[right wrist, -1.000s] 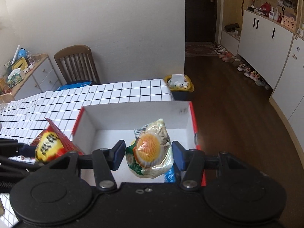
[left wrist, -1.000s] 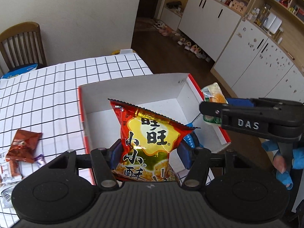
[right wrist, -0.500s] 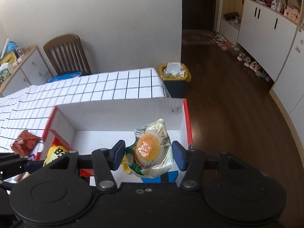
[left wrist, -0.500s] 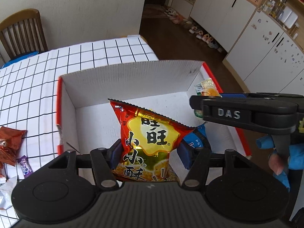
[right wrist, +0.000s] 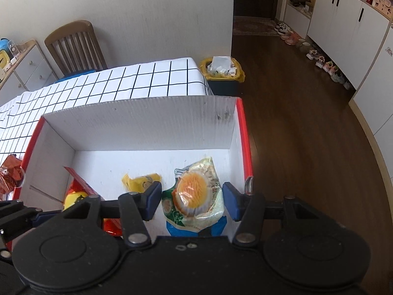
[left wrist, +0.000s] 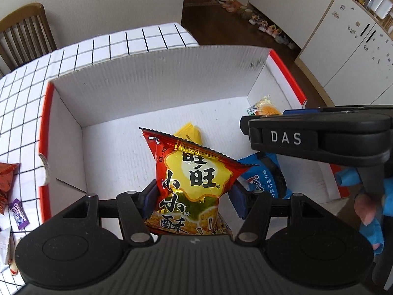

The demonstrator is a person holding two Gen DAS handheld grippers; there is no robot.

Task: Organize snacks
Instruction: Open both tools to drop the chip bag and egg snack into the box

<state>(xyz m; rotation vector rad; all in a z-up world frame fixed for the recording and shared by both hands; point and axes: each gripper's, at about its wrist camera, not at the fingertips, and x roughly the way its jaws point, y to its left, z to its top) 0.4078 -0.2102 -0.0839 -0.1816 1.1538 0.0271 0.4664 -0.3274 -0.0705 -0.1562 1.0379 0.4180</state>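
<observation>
Dining room with cream wall, dark wood floor, white cabinets (right wrist: 343, 14) along the right side with shoes lined up at their foot. Wooden chair (right wrist: 73, 46) at the far wall, a bin with a yellow liner (right wrist: 222, 73) past the table's far right corner. Table is covered in a white cloth with black grid (right wrist: 127, 81).

Big white corrugated box with red outer sides (left wrist: 159, 83) sits at the table's near right end, open top, both grippers angled down into it. On the box floor: a yellow packet (left wrist: 189, 134) around the middle and a blue packet (left wrist: 267, 182) nearer the right wall.

Left gripper (left wrist: 192, 196) — jaws about half open, blue pads pressed on both sides of a red-and-yellow snack bag (left wrist: 196, 179), held upright over the box floor, in front of the yellow packet. Whether the bag's bottom touches the floor I cannot tell.

Right gripper (right wrist: 191, 202) — jaws about half open around a clear-wrapped cake pack (right wrist: 194, 194) with an orange cupcake showing; pads sit at the wrapper's sides, left one touching, right contact unclear. It hangs by the box's right wall, over the blue packet.

Outside the box on the left, on the cloth: a crinkled red-brown wrapper (left wrist: 6, 182) and a small purple candy (left wrist: 18, 212).
</observation>
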